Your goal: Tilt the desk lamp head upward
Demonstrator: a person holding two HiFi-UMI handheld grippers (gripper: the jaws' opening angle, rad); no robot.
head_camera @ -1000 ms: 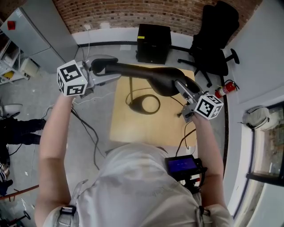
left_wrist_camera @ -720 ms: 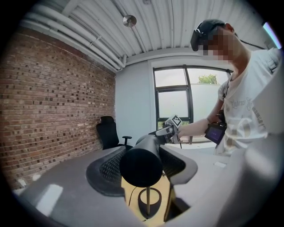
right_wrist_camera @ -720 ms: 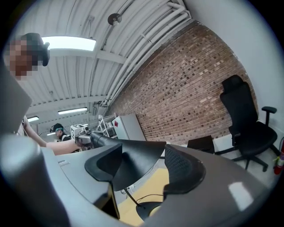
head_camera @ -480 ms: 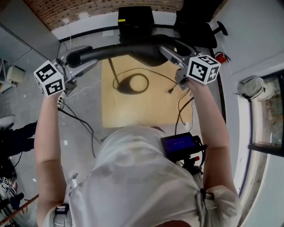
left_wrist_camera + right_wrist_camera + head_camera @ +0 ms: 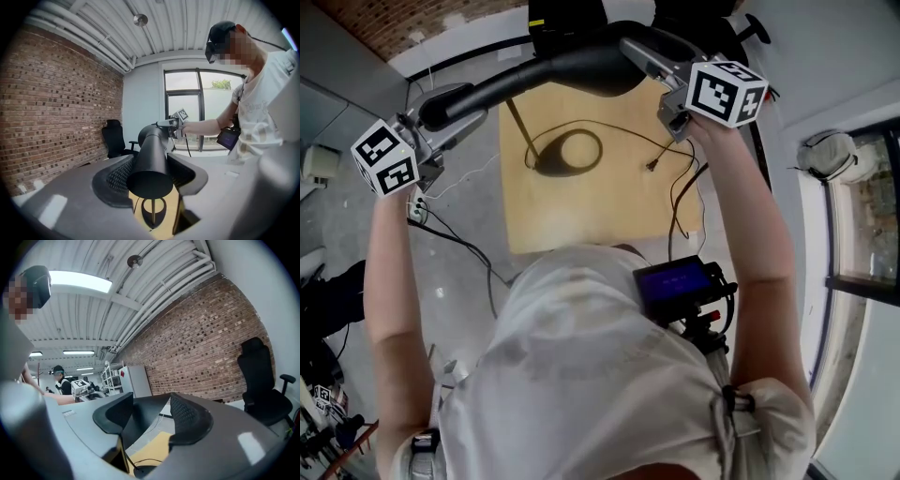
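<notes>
Fingers of the left gripper [image 5: 448, 114] pinch the lamp head [image 5: 553, 70] at its narrow end, while the right gripper [image 5: 642, 56], fingers just closing, clamps the wider end, likely to lever it upward.

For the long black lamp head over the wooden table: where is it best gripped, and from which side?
Take the long black tubular lamp head by its narrow round end, end-on from the person's left, with the jaws on either side. There the tube is slim and even, and it stands clear of the thin stem.
</notes>
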